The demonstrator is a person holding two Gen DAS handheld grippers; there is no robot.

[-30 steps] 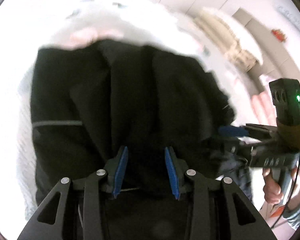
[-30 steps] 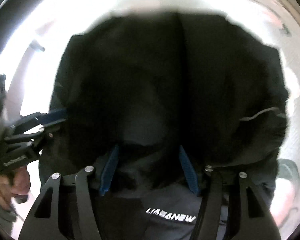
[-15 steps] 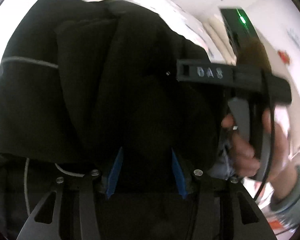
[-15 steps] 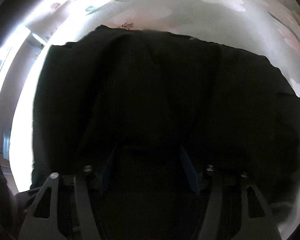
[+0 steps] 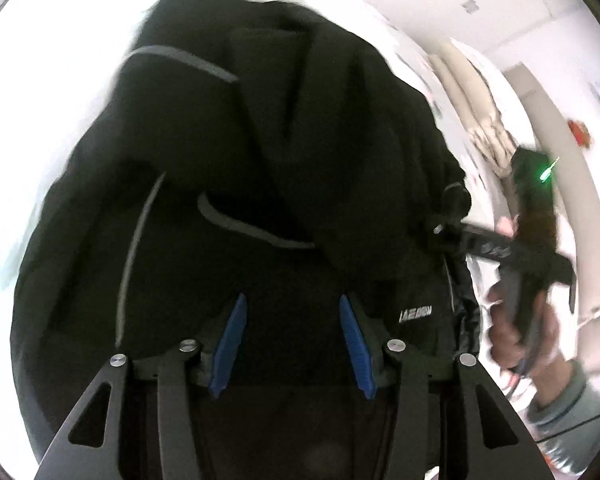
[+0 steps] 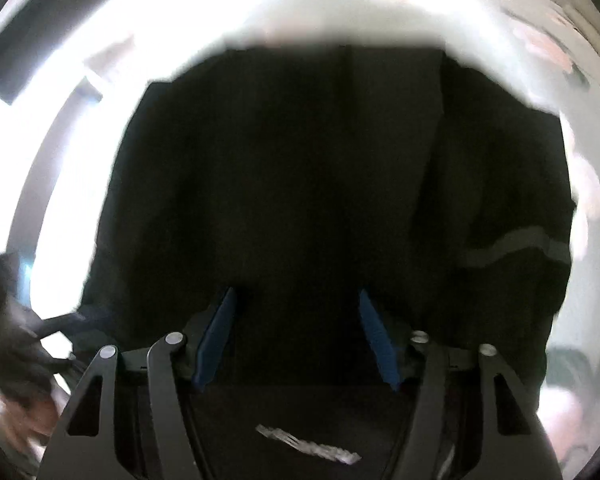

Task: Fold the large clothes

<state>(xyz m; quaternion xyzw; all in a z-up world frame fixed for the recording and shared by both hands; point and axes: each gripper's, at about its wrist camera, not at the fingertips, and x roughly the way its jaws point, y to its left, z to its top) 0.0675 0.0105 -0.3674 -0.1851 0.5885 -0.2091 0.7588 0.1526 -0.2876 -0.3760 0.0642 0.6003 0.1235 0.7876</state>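
A large black garment [image 5: 260, 168] with grey piping and a small white logo fills both views; it also shows in the right wrist view [image 6: 320, 184]. My left gripper [image 5: 292, 304] has its blue pads [image 5: 230, 336] set apart with thick black cloth bunched between them. My right gripper [image 6: 296, 300] has its blue pads [image 6: 374, 336] set apart with black cloth between them too. In the left wrist view the right gripper body [image 5: 532, 248] and the hand holding it sit at the garment's right edge. The garment hangs lifted from both grippers.
A bed cover with pink flowers [image 6: 548, 40] lies beyond the garment. White walls and cabinets [image 5: 500, 20] stand behind on the right. A dark screen [image 6: 48, 44] hangs at the upper left of the right wrist view.
Both grippers have swung with the garment. The right gripper has moved away to the right in the left wrist view. The flowered cover has slid toward the edge of the right view.
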